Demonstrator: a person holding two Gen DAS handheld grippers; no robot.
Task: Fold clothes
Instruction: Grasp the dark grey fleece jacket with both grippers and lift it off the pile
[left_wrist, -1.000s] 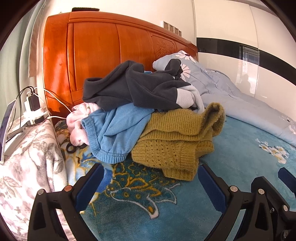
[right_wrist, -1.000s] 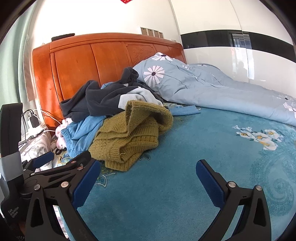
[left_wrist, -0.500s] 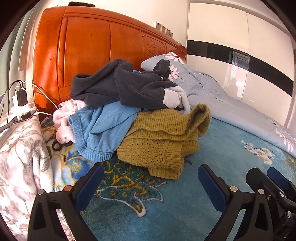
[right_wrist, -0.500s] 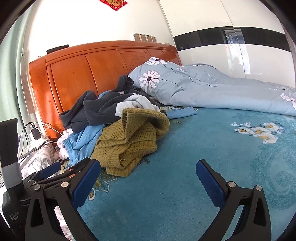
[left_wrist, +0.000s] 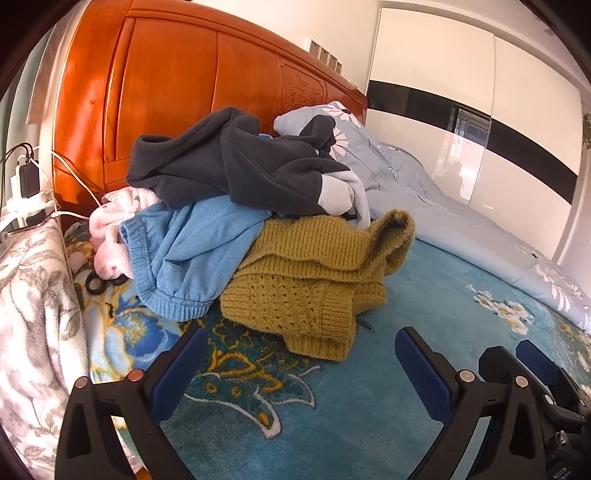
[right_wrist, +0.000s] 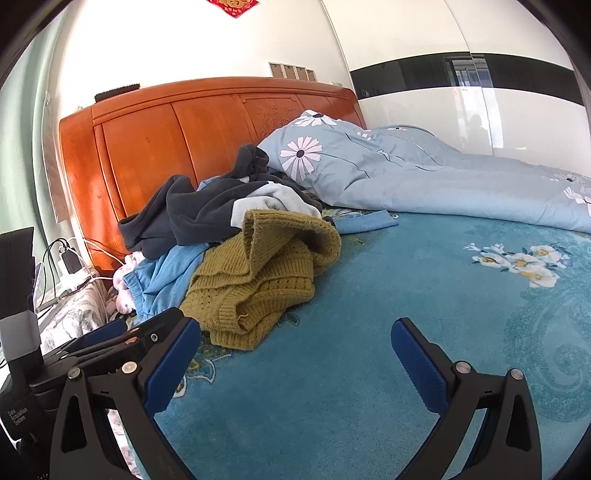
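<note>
A heap of clothes lies on the teal bed cover by the headboard. A mustard knit sweater (left_wrist: 314, 273) is in front, a light blue garment (left_wrist: 192, 251) to its left, a dark grey fleece (left_wrist: 236, 162) on top and a pink piece (left_wrist: 110, 225) at the far left. The heap also shows in the right wrist view, with the sweater (right_wrist: 258, 280) nearest. My left gripper (left_wrist: 299, 365) is open and empty, just short of the sweater. My right gripper (right_wrist: 295, 354) is open and empty, to the right of the heap; the left gripper (right_wrist: 110, 339) shows at its lower left.
An orange wooden headboard (left_wrist: 177, 92) stands behind the heap. A pale blue flowered duvet (right_wrist: 424, 181) lies bunched along the far right of the bed. A floral blanket (left_wrist: 33, 314) and chargers with cables (left_wrist: 26, 181) are at the left edge. A white wardrobe (left_wrist: 480, 110) stands beyond.
Both grippers have moved closer to the clothes heap, which now looks larger in the left wrist view. Both stay open and the clothes have not moved.
</note>
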